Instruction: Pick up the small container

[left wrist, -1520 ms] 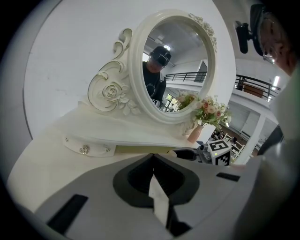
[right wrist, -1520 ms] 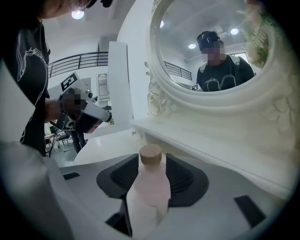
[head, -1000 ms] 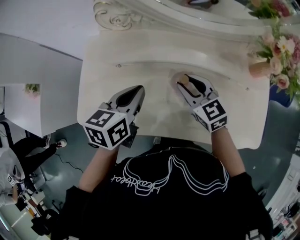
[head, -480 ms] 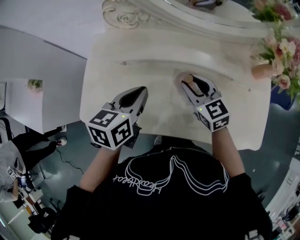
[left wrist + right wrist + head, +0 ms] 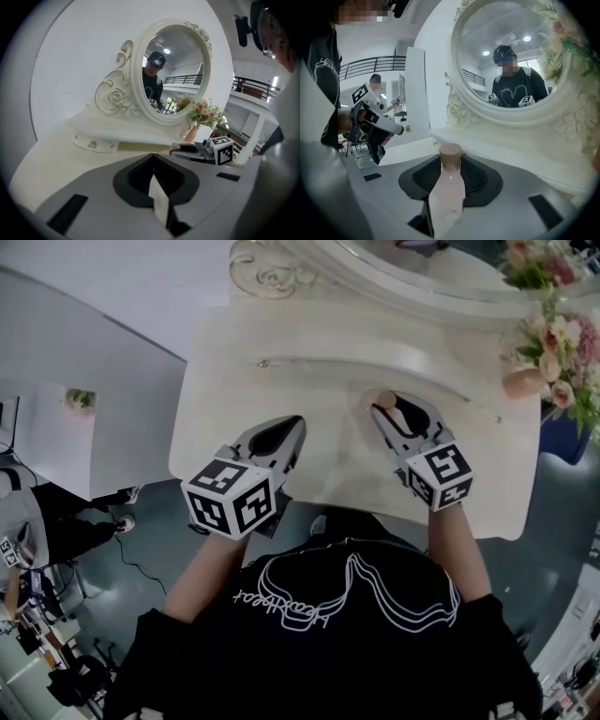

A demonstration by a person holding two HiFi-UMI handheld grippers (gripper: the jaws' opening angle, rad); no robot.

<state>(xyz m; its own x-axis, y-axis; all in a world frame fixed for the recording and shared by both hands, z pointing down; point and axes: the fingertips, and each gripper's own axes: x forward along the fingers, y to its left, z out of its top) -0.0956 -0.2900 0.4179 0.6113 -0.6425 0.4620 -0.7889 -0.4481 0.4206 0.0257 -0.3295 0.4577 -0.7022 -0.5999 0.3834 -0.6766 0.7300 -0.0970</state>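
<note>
Slippage worry: right gripper [image 5: 392, 412] pinches the small container [image 5: 447, 190], right of centre in the head view; left gripper [image 5: 154, 178] is closed, empty. Smooth tapered body could slide out if the squeeze loosens.

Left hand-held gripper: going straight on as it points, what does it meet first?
Probably the raised shelf under the mirror; only bare tabletop lies before it. Depth is unclear.
</note>
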